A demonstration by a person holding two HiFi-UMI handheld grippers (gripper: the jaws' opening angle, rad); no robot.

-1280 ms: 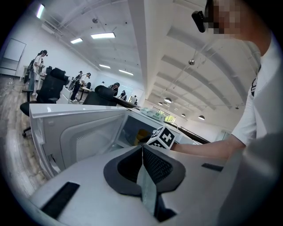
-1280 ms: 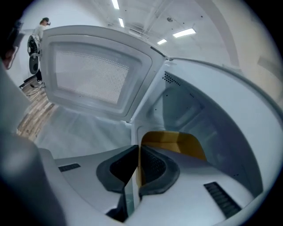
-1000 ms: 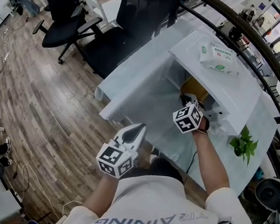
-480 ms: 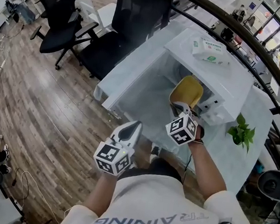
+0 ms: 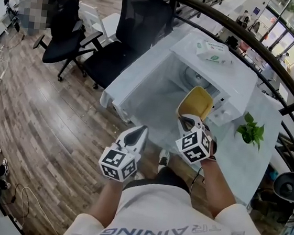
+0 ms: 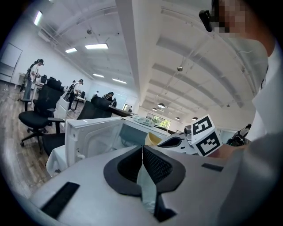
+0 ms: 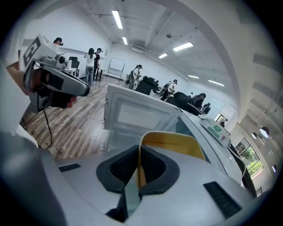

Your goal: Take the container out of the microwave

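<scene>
Yellow square plastic container (image 5: 196,101), rim clamped in right hand-held gripper (image 5: 187,124), looks clear of open white microwave (image 5: 239,84); left hand-held gripper (image 5: 139,135) clenched empty; setting down remains.

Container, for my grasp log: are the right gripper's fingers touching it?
Touching. The right gripper view shows the right gripper with both fingers pressed on the rim of the container, with no gap.

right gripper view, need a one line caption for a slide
The right tongs grip the rim of a yellow container in front of the open white microwave.
</scene>
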